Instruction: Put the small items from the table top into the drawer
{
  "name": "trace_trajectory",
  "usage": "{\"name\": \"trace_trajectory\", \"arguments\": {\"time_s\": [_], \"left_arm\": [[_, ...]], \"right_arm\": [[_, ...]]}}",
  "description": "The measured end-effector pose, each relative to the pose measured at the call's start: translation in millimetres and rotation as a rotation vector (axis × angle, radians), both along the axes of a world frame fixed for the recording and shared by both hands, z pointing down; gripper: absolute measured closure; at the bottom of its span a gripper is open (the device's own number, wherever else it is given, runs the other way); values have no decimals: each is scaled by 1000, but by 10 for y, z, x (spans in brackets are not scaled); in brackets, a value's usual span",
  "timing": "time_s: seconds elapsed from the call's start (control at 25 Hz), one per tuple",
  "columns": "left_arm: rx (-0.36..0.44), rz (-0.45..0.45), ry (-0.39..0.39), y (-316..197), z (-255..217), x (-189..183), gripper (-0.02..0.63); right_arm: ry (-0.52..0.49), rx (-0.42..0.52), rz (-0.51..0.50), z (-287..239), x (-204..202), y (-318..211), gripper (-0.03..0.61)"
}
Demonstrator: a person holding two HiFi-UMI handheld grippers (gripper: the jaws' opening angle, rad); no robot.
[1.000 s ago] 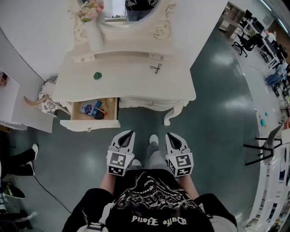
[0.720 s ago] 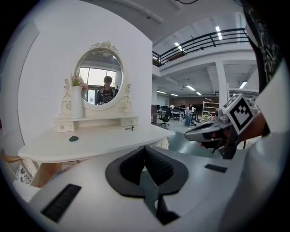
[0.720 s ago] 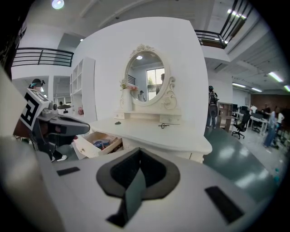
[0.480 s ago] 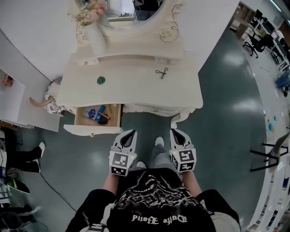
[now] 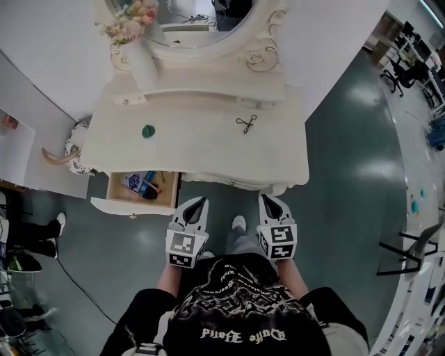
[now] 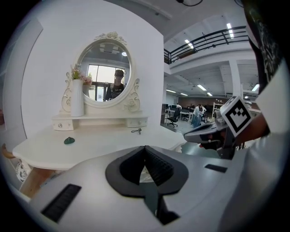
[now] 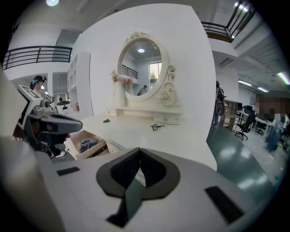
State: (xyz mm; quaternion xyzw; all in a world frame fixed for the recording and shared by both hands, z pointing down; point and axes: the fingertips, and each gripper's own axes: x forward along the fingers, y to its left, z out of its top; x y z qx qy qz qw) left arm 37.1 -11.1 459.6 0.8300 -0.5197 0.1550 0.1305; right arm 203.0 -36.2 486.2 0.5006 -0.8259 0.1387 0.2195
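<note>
- Both grippers are held close in front of the person's body, short of the table top (image 5: 198,149), so I judge this to be the approach before a pick and not a grasp.
- The left gripper (image 5: 199,205) has its jaws pressed together with nothing between them.
- The right gripper (image 5: 268,201) is likewise clenched and empty. Its own view shows only the table beyond the tips.
- The open drawer (image 5: 129,206) lies just ahead of the left gripper and slightly to its left. It already has several small things inside.
- Two small items are left on the table top. The green item (image 5: 148,131) sits ahead of the left gripper, beyond the drawer.
- The black looped item (image 5: 245,124), perhaps small scissors, lies ahead of the right gripper and a little to its left, well apart from the green one.
- A vase of flowers (image 5: 141,59) and the mirror (image 5: 182,15) stand at the far back and look like fixtures, not items to stow.
- The next move calls for reaching forward over the table edge and opening the jaws.
- Each item is low and flat, so the tips would need to come down close to the surface.
</note>
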Motion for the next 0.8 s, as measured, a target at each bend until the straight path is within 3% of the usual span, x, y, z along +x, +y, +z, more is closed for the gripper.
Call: {"name": "trace_trajectory", "arguments": {"time_s": [0.44,0.8], "left_arm": [[-41,-35,-14,-538,95,373,598],[-42,-140,8,-867,105,555,598]], "right_arm": [[27,-21,-82,21,302,-670,568],[27,-13,-144,47,552,-1067,568]]}}
